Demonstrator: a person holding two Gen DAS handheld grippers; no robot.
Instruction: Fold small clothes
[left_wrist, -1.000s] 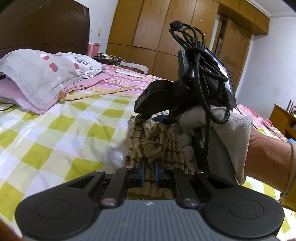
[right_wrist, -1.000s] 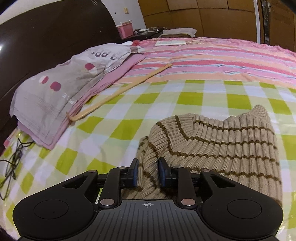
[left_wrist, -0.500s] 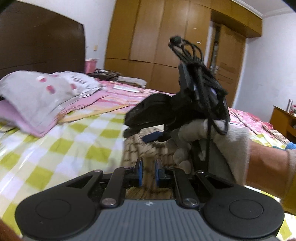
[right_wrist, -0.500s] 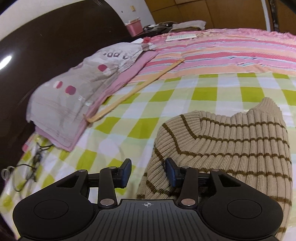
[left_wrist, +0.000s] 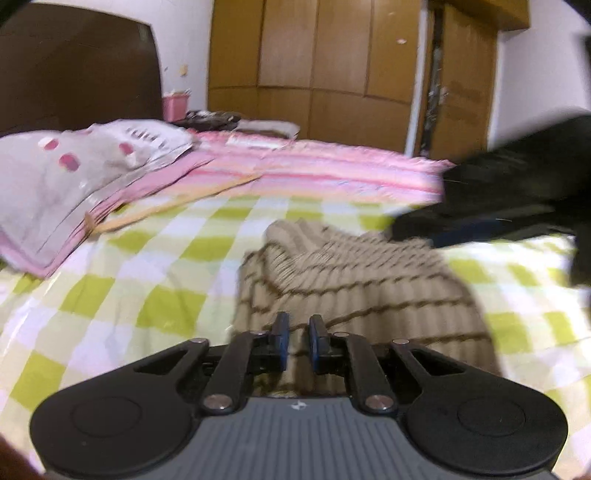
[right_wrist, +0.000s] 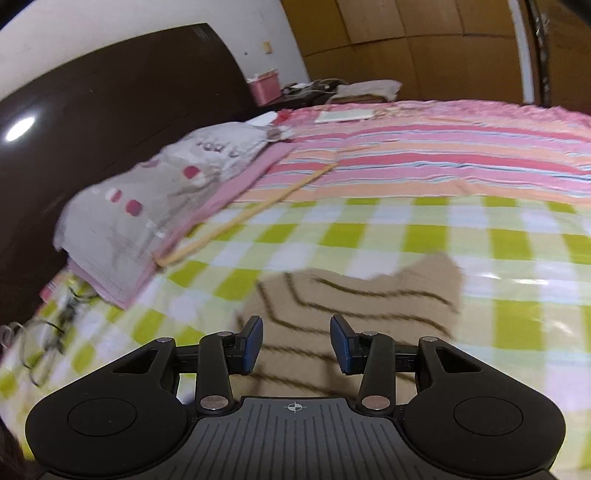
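Beige, brown-striped sweater (left_wrist: 354, 280) lying on the green-checked sheet (left_wrist: 122, 295) of the bed, roughly mid-bed, short of the pink striped blanket (left_wrist: 332, 166) beyond it. Bunched and folded over in the left view, flatter in the right view (right_wrist: 354, 306); blurred in both.

Left tongs (left_wrist: 296, 341) low over the sweater's near edge, jaws nearly closed with only a narrow gap. Fabric behind that gap, but whether any is pinched — cannot tell.

Right tongs (right_wrist: 296, 345) released, jaws spread wide, hovering above the near part of the sweater, nothing between the pads (right_wrist: 253, 345). Seen from the left view as a dark blurred shape (left_wrist: 480, 210) at the sweater's far right corner.

Grey pillow (right_wrist: 147, 206) with pink spots toward the head of the bed, on pink folded cloth, well apart from the sweater. Thin wooden stick (right_wrist: 251, 214) running from beside the pillow onto the blanket. Dark headboard (right_wrist: 110, 122) behind the pillow. Black cable (right_wrist: 44, 332) on the sheet near the bed's left edge. Pink box (left_wrist: 175, 105) past the headboard; wooden wardrobe (left_wrist: 314, 62) along the far wall.
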